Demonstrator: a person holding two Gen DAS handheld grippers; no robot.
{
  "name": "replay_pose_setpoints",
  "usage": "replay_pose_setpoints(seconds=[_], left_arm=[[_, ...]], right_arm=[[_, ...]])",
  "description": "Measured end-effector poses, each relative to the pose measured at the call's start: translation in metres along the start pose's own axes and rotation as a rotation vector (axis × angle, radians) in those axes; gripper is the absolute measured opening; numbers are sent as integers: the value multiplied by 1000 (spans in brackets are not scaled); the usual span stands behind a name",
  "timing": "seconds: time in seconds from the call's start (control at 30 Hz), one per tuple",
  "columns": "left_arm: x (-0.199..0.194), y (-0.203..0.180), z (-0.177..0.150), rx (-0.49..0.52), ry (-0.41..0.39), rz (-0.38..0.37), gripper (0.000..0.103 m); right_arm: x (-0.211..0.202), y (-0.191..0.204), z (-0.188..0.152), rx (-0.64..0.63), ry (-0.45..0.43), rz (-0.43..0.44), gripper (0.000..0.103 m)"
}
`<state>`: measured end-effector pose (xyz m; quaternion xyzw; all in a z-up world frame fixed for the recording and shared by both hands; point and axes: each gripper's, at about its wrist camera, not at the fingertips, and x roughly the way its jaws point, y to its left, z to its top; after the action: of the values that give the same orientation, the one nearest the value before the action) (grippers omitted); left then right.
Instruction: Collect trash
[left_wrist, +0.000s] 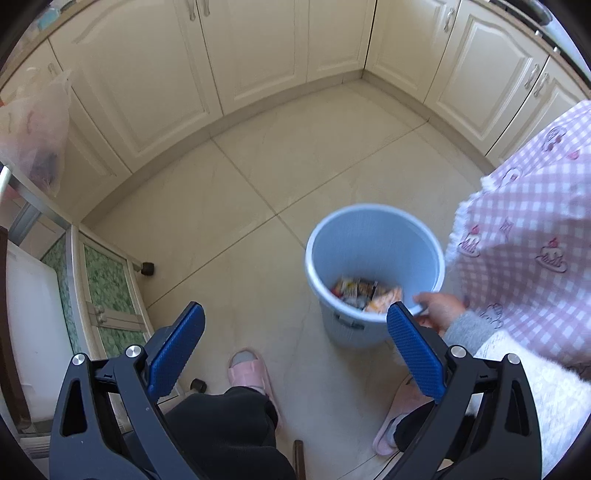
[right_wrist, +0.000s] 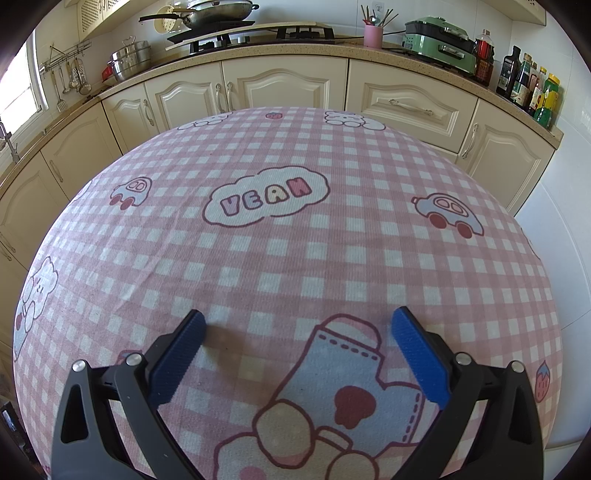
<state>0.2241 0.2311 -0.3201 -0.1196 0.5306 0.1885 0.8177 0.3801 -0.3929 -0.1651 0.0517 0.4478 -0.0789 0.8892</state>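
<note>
Readable text: "VEAN" in pastel block letters inside a cloud shape on the tablecloth (right_wrist: 295, 258). Cloth is pink-and-white gingham, fine ribbed weave, printed with cartoon cars, bears, strawberries and a mug motif. No other label legible; the bottle labels on the bench (right_wrist: 424, 51) at right are too small to read.

Left gripper (left_wrist: 295, 325): spread wide, blue dimpled pads, black frame with silver pivot bolts. Nothing between the pads; it hangs over the tiled floor (left_wrist: 258, 177).

Right gripper (right_wrist: 299, 332): equally wide, empty, just above the cloth; contact cannot be judged from this angle.

Bin (left_wrist: 373, 254): round, pale blue plastic, slightly tapered, motion-blurred. It stands on the floor beside the draped table edge. A bare hand (left_wrist: 439, 308) in a grey cuff grips its near rim. Inside, at the bottom, lie crumpled wrappers (left_wrist: 365, 293), orange, red and dark; print probably present but blurred.

Surroundings: cream panelled cabinets (left_wrist: 258, 48) with metal handles; translucent plastic bag (left_wrist: 37, 129) hanging at left; pink slipper (left_wrist: 247, 369) on the floor.
</note>
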Motion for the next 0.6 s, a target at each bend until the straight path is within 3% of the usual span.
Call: replay_pose_setpoints(seconds=[0.6], left_arm=[[-63, -21, -12, 35, -139, -54, 95]], right_arm=[[0, 0, 0, 0, 0, 0, 99]])
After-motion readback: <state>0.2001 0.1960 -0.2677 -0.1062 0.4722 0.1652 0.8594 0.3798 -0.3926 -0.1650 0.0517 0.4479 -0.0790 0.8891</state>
